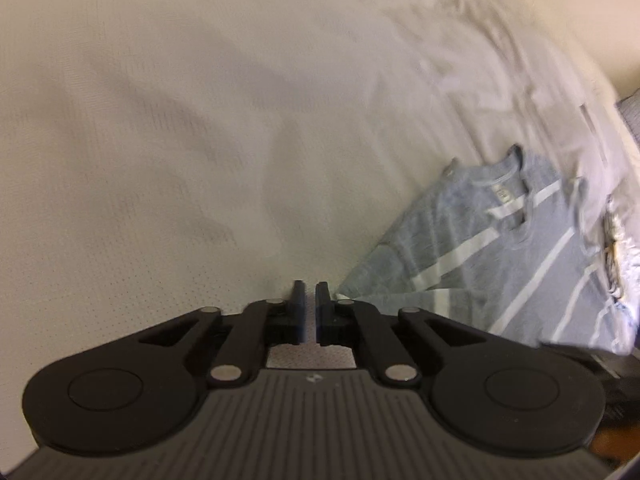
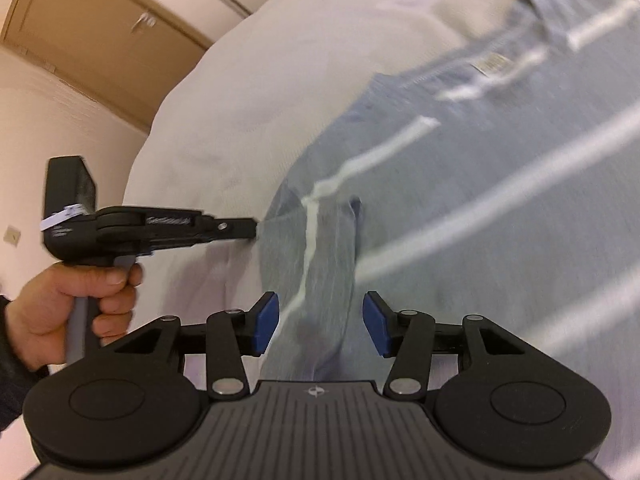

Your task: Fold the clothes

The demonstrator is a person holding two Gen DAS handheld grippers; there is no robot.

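A light blue T-shirt point(image 2: 460, 200) with thin white stripes lies spread on a bed covered by a white sheet point(image 1: 160, 120). In the left wrist view the shirt occupies the right side, its long axis running diagonally from the hem region at the lower right up to the collar point(image 1: 508, 184), which points away toward the rumpled far part of the bed; a neck label is visible inside the collar. In the right wrist view the same collar sits at the upper right, with the body of the shirt filling the frame below it and one folded sleeve or side edge bunched up in a ridge running toward the camera. The left claw point(image 1: 311, 292) is clenched, its fingers nearly together with only a sliver of gap; from its own camera nothing shows between them, while the right wrist view places its tip at the left edge of the shirt point(image 2: 252, 232), contact uncertain owing to blur. A person's hand point(image 2: 76, 312) grips its handle. The right claw point(image 2: 320, 320) is released, blue pads apart, straddling the bunched ridge of fabric without pressing it. A wooden door point(image 2: 100, 32) stands beyond the bed.
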